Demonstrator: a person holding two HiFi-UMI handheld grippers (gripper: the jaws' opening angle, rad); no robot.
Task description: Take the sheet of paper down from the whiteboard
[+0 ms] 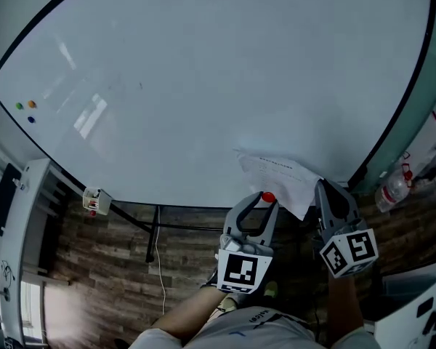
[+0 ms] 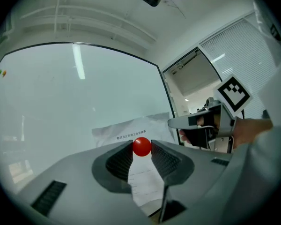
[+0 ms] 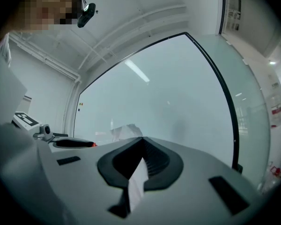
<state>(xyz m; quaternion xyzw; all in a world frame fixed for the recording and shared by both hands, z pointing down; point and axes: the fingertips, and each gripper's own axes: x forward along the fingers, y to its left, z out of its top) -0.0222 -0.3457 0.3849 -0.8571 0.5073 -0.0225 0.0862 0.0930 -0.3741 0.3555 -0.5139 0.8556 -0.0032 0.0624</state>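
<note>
red magnet (image 2: 142, 146), white paper (image 1: 280, 177) — black print

All views toward the whiteboard (image 1: 203, 86)

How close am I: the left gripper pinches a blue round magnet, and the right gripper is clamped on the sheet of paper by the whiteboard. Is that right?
Nearly. The magnet is red, not blue. The left gripper view shows the left gripper pinching a red round magnet. The rest holds: the right gripper is clamped on the sheet of paper by the whiteboard.
</note>
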